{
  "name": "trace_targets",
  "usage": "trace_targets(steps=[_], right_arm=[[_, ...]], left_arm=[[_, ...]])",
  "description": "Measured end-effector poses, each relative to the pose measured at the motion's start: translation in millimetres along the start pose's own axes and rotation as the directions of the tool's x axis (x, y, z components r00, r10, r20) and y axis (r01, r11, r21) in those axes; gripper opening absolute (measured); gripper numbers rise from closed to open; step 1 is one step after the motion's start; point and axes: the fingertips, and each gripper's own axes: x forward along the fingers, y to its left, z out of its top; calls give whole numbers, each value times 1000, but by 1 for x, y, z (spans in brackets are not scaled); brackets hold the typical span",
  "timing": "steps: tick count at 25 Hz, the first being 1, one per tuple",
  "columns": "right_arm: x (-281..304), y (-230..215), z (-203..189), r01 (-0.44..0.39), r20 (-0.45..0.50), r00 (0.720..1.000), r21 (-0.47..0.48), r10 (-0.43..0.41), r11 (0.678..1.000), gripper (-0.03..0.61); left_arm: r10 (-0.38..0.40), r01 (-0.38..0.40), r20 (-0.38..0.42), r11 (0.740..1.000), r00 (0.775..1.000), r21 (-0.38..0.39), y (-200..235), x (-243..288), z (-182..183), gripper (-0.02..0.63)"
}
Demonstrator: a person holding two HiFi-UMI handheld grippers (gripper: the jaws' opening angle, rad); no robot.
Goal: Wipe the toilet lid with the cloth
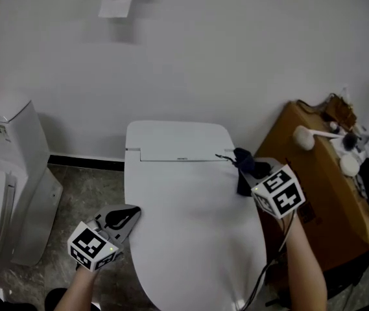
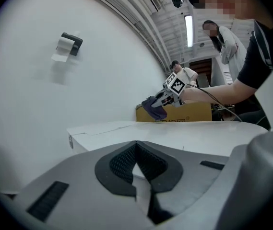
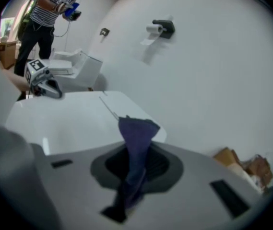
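The white toilet lid [image 1: 194, 225] lies closed in the middle of the head view. Over its back right corner, by the hinge, my right gripper [image 1: 252, 175] is shut on a dark blue cloth [image 1: 244, 167], which hangs crumpled from the jaws. In the right gripper view the cloth [image 3: 136, 140] sticks out ahead of the right gripper [image 3: 130, 176] above the lid [image 3: 74, 119]. Whether cloth and lid touch is not clear. My left gripper [image 1: 127, 216] hovers shut and holds nothing at the lid's left edge; the left gripper [image 2: 137, 169] looks across the lid [image 2: 184, 133] toward the cloth [image 2: 154, 110].
A second white toilet [image 1: 6, 173] stands at the left on the tiled floor. A cardboard box [image 1: 314, 193] with white brushes [image 1: 314, 137] and clutter on top presses close at the right. A paper holder [image 1: 116, 5] hangs on the wall. People stand in the background [image 3: 50, 13].
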Motion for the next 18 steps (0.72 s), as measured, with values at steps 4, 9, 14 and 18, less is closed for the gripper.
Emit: trace_targets(steps=[4, 9, 14, 18], right_arm=[[-5, -26, -29, 39, -36, 999, 10, -38, 999, 62], [-3, -33, -52, 47, -64, 997, 21, -45, 999, 61], [-2, -28, -58, 43, -58, 997, 26, -41, 999, 63], [-1, -28, -64, 38, -79, 996, 18, -37, 999, 62]], left_arm=[[-9, 9, -10, 1000, 1000, 3, -10, -6, 1, 15], [-35, 35, -11, 999, 999, 1, -30, -18, 4, 15], [-41, 41, -33, 999, 999, 3, -46, -28, 3, 15], [-40, 40, -41, 999, 998, 2, -49, -33, -2, 15]])
